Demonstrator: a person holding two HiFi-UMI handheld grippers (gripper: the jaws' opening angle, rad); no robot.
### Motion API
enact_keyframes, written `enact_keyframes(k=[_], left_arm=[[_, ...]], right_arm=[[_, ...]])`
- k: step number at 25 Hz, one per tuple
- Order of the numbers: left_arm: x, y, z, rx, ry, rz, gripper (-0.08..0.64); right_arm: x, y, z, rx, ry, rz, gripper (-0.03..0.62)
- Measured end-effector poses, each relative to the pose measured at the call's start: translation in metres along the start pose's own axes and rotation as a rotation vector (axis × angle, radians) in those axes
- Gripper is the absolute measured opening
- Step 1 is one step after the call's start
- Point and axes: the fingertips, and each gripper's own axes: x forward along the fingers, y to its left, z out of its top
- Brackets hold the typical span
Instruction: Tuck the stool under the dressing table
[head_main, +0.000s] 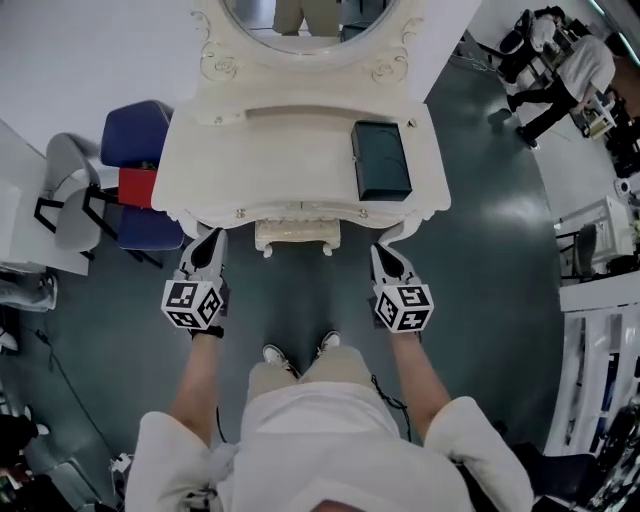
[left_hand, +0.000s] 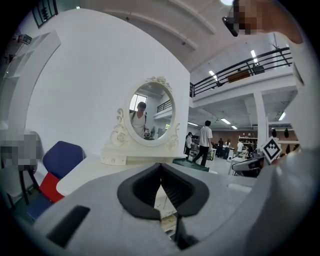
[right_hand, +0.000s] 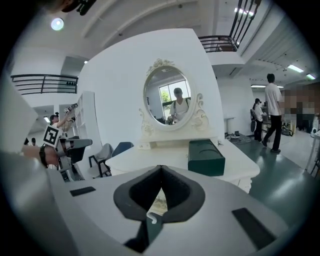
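Observation:
The cream stool (head_main: 297, 236) stands mostly under the white dressing table (head_main: 210, 170); only its carved front edge shows below the tabletop's front rim. My left gripper (head_main: 210, 240) hovers at the table's front left corner and my right gripper (head_main: 386, 254) at the front right corner, one on each side of the stool. Both are shut and hold nothing. In the left gripper view the shut left gripper (left_hand: 160, 166) points at the table (left_hand: 95, 167) and its oval mirror (left_hand: 150, 114). The right gripper view has the shut right gripper (right_hand: 161, 169) facing the table (right_hand: 165, 157), with a strip of the stool (right_hand: 159, 203) between its pads.
A dark green box (head_main: 381, 160) lies on the tabletop at the right. A blue and red chair (head_main: 138, 180) and a grey chair (head_main: 68, 195) stand left of the table. White furniture (head_main: 598, 300) lines the right. People stand in the background (right_hand: 272, 112). My feet (head_main: 300, 352) are behind the stool.

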Motion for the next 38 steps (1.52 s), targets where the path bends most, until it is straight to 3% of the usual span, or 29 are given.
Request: enact_keyframes(k=[9, 18, 24, 38], left_arm=[[-0.054, -0.009, 0.098, 0.066, -0.188, 0.021, 0.017], [-0.108, -0.025, 0.170, 0.216, -0.314, 0.073, 0.017], [-0.137, -0.027, 0.188, 0.231, -0.358, 0.115, 0.017], [-0.151, -0.041, 0.187, 0.230, -0.355, 0.133, 0.017]], right_arm=[[-0.044, -0.005, 0.091, -0.045, -0.168, 0.007, 0.000], [-0.096, -0.013, 0.156, -0.044, -0.298, 0.017, 0.000], [-0.127, -0.018, 0.177, -0.106, -0.344, -0.033, 0.000], [-0.151, -0.016, 0.184, -0.170, -0.369, -0.098, 0.000]])
